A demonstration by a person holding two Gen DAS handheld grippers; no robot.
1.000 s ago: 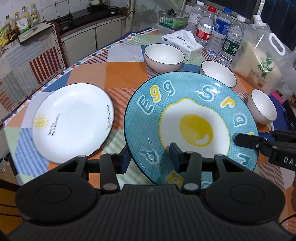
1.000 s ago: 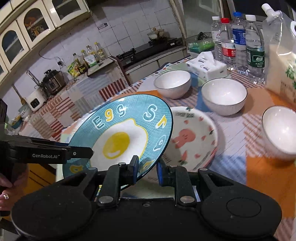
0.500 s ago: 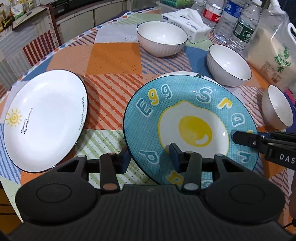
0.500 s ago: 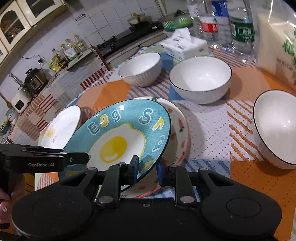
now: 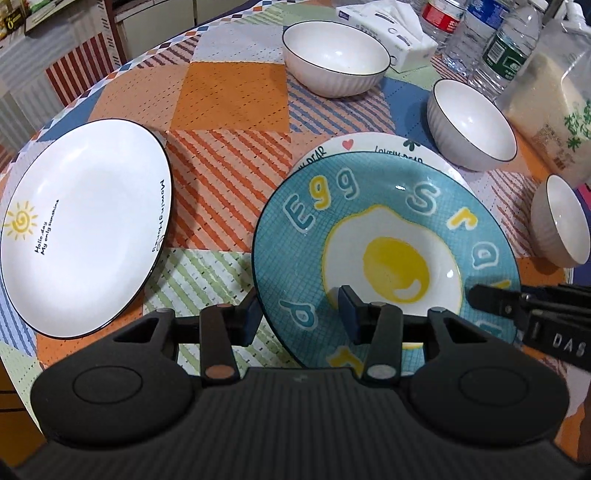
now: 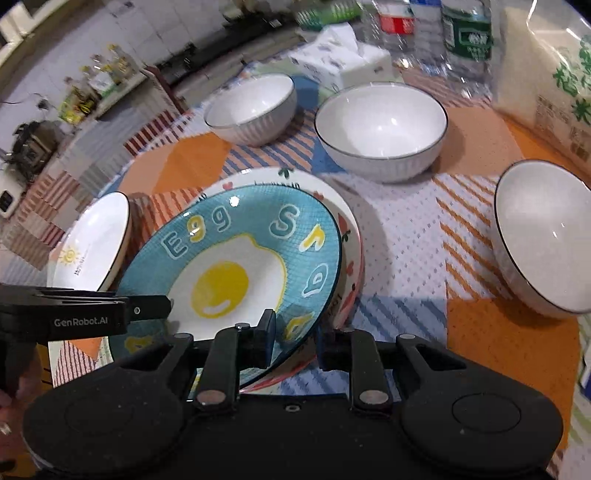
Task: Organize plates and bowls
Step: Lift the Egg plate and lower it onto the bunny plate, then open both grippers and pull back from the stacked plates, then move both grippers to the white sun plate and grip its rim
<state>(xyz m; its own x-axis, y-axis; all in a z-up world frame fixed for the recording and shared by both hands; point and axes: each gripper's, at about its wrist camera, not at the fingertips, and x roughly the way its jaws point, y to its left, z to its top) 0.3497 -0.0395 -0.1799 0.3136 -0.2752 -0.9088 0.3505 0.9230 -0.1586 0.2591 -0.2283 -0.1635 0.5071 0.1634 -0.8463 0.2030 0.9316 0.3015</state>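
Note:
A blue egg plate (image 5: 384, 254) sits low over a white heart-patterned plate (image 5: 373, 146), nearly on it. My left gripper (image 5: 299, 314) is shut on the egg plate's near rim. My right gripper (image 6: 295, 334) is shut on its other rim (image 6: 306, 325), with the heart plate (image 6: 351, 236) just beneath. A white sun plate (image 5: 85, 225) lies to the left. Three white bowls stand behind: a far one (image 5: 334, 55), a middle one (image 5: 471, 122) and a right one (image 5: 559, 221).
A tissue box (image 5: 388, 22), water bottles (image 5: 506, 44) and a rice bag (image 5: 557, 99) stand at the back right. The table edge (image 5: 22, 147) curves on the left, with kitchen counters beyond.
Both grippers have lowered the egg plate down over the heart plate. The cameras now sit closer to the table.

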